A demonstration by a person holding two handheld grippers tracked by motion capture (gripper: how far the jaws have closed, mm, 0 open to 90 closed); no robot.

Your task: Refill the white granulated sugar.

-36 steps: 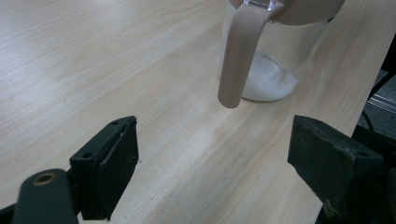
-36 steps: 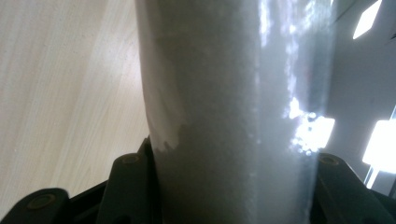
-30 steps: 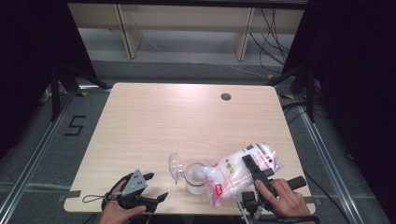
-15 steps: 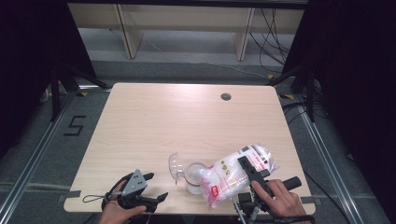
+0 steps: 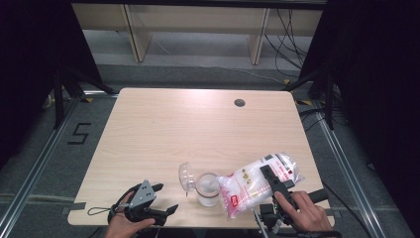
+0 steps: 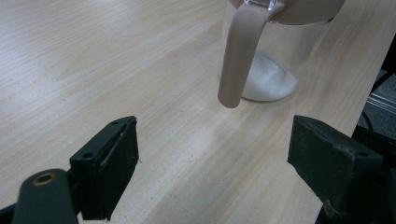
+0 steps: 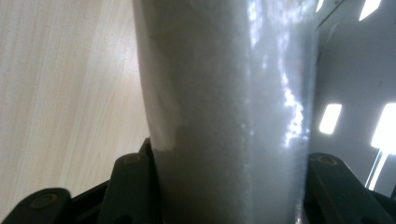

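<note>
Apparently pouring: right claw clamps bag tilted over jar; left claw, released, waits beside jar.

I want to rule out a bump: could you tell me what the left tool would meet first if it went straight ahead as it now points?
Probably the clear jar holding white powder, its hanging strap first; depth is unclear. The left tool is open, with bare table between.

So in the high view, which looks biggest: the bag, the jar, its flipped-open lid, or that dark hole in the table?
1. Bag of white granules
2. Clear jar
3. Open lid, close to the jar in size, so that ranking is unsure
4. Dark hole, farther from the camera
</note>
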